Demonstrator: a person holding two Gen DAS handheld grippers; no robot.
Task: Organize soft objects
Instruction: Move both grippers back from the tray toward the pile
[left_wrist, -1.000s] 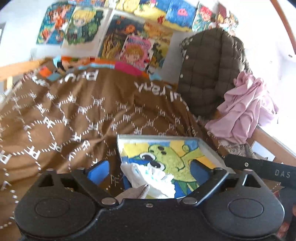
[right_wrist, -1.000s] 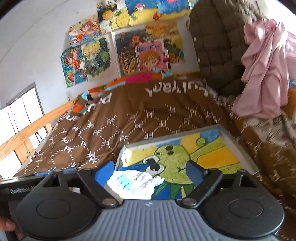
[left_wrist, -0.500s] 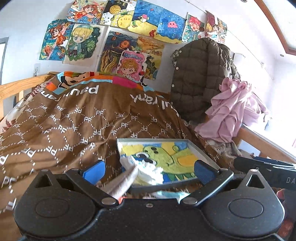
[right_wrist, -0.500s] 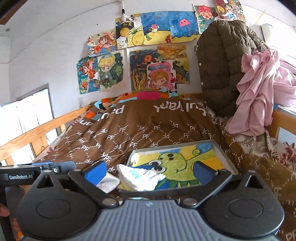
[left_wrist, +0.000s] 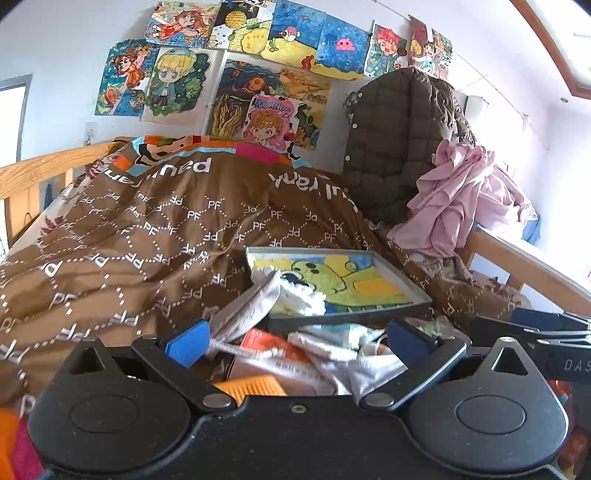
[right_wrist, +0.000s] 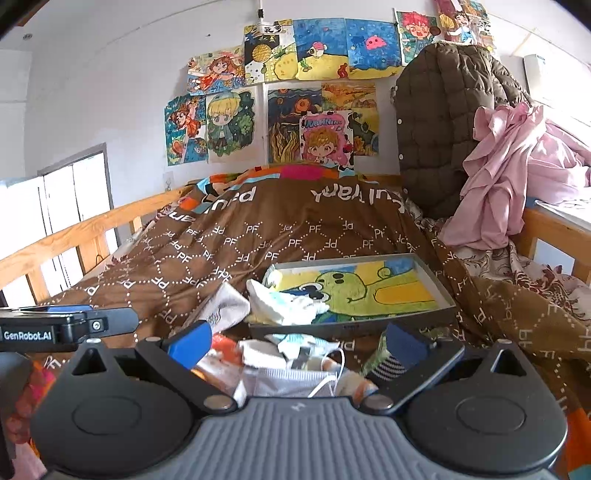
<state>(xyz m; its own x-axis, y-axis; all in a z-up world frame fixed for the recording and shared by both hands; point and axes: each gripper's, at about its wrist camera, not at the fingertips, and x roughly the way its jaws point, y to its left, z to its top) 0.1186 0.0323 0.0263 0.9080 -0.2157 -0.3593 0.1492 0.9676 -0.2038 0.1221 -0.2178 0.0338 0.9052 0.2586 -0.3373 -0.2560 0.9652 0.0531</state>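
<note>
We see the left gripper (left_wrist: 295, 341) with its jaws spread wide and holding nothing; a grey sock (left_wrist: 251, 308) drapes just beyond its left pad, over the near left corner of the tray (left_wrist: 406, 284). The right gripper (right_wrist: 297, 341) also stands open and empty. White socks (right_wrist: 286, 302) lie inside the tray, ahead of both jaws. Only the right view shows a face mask (right_wrist: 295, 380) (loops visible) between its pads; the left view shows an orange comb (left_wrist: 251, 387) instead.

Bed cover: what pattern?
Brown bed cover with a white dotted lattice and repeated "PF" letters; clearest in the right wrist view.
</note>
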